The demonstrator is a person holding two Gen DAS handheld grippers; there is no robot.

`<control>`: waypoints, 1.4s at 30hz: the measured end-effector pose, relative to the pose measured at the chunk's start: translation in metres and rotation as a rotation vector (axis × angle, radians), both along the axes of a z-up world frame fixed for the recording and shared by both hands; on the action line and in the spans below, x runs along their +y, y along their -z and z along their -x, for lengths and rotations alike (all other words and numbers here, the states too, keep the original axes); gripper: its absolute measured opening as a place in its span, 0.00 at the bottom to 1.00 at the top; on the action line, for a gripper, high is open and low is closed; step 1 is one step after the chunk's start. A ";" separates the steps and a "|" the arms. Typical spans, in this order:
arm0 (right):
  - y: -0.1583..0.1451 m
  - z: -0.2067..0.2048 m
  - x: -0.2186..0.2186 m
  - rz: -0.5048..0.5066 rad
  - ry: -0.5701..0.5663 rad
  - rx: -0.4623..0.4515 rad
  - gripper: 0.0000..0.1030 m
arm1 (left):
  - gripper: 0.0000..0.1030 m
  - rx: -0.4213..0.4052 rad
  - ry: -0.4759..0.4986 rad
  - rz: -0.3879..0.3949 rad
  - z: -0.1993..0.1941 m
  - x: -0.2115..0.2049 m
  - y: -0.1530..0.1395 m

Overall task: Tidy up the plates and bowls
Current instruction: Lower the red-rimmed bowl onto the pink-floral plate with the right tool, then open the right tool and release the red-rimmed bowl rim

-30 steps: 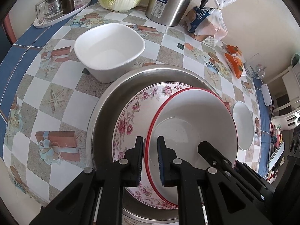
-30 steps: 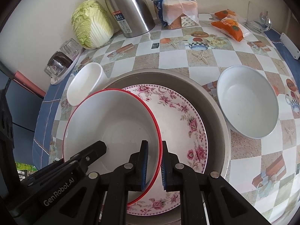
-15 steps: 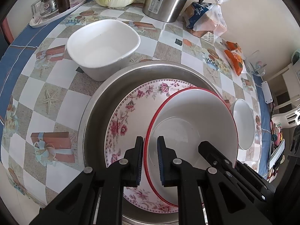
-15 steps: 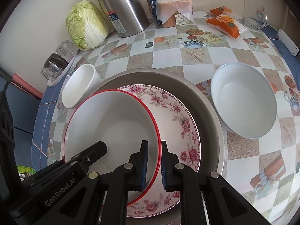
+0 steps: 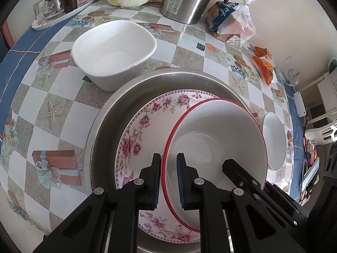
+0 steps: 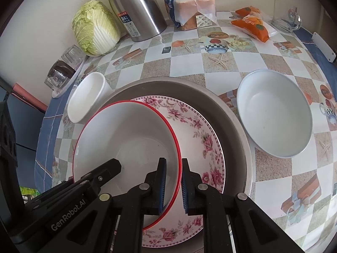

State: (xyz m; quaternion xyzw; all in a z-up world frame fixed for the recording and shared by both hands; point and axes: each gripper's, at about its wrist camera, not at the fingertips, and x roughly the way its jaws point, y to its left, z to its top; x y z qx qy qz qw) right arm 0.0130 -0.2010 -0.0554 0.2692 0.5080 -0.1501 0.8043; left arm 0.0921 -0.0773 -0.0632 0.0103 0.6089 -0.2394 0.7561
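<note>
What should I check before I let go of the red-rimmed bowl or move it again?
1. Left gripper on the red-rimmed bowl: ok, one finger on each side of its rim.
2. Right gripper on the same bowl: ok on the opposite rim; its jaws have just been opening slightly, rim between them.
3. Bowl over the flowered plate: ok, but off centre, toward the plate's edge.
4. Bowl fully seated on the plate: cannot tell, its underside is hidden.
5. Plate inside the metal basin: ok.
6. Other white bowls outside the basin: not ok, the squarish bowl and the round bowl sit on the table.
</note>
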 end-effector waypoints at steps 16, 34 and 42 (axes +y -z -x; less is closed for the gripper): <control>0.000 -0.004 0.000 0.007 -0.007 -0.003 0.17 | 0.13 -0.001 -0.013 0.006 -0.001 0.002 0.000; 0.000 -0.004 -0.002 -0.010 -0.009 -0.007 0.17 | 0.16 -0.032 -0.031 0.017 -0.005 0.006 -0.010; -0.018 0.001 -0.004 0.017 0.000 -0.049 0.17 | 0.16 -0.077 -0.034 0.027 -0.002 0.010 -0.026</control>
